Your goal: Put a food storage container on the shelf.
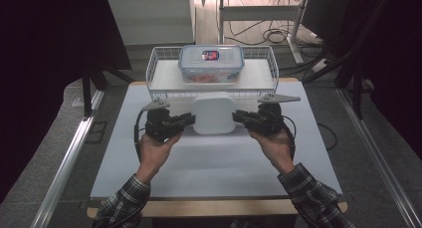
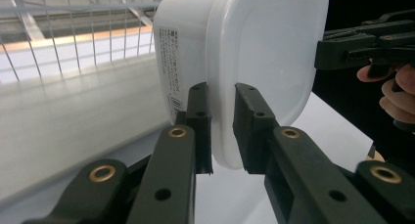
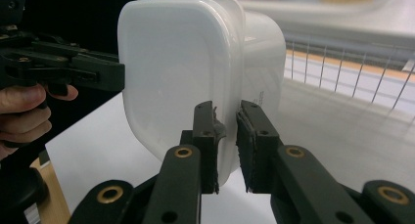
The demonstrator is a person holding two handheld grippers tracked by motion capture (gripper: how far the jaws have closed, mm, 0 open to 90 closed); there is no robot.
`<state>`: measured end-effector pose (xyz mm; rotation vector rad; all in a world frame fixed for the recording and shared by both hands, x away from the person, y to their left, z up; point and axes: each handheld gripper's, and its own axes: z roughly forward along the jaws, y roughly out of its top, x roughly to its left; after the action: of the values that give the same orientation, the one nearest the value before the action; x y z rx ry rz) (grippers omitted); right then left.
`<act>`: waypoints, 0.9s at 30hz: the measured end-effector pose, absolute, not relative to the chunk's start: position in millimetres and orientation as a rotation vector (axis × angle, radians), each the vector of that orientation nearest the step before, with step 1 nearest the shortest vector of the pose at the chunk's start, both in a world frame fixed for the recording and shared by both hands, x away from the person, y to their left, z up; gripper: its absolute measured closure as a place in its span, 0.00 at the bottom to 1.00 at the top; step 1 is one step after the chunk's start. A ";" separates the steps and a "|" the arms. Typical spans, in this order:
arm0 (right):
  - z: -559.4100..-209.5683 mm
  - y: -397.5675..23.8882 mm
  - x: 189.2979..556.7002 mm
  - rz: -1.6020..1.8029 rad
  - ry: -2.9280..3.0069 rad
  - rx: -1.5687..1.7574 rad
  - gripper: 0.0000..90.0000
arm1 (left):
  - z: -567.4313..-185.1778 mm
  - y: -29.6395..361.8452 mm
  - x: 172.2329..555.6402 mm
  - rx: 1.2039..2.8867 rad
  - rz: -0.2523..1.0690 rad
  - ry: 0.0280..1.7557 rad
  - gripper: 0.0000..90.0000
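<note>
Gripping white lidded plastic container (image 1: 213,113) from both sides: left gripper (image 1: 188,120) and right gripper (image 1: 238,117) each clamped on lid rim. Container raised above white table (image 1: 209,163), just before wire basket (image 1: 164,56).

- Dark plaid flannel sleeves (image 1: 124,198) cover both forearms
- Matte black plastic two-jaw left gripper (image 1: 188,119) and right gripper (image 1: 238,117), brass-ringed pivots, grey three-cornered top plates, black trailing cables
</note>
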<state>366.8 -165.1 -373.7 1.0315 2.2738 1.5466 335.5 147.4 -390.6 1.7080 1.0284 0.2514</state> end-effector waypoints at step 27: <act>-310.1 -160.0 392.9 1.651 2.198 0.985 0.87 | -319.4 155.3 357.1 1.679 0.320 0.982 0.87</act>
<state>392.9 -160.0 -310.1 0.9848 2.1979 1.6509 357.1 155.3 -319.4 1.6791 0.9822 0.3203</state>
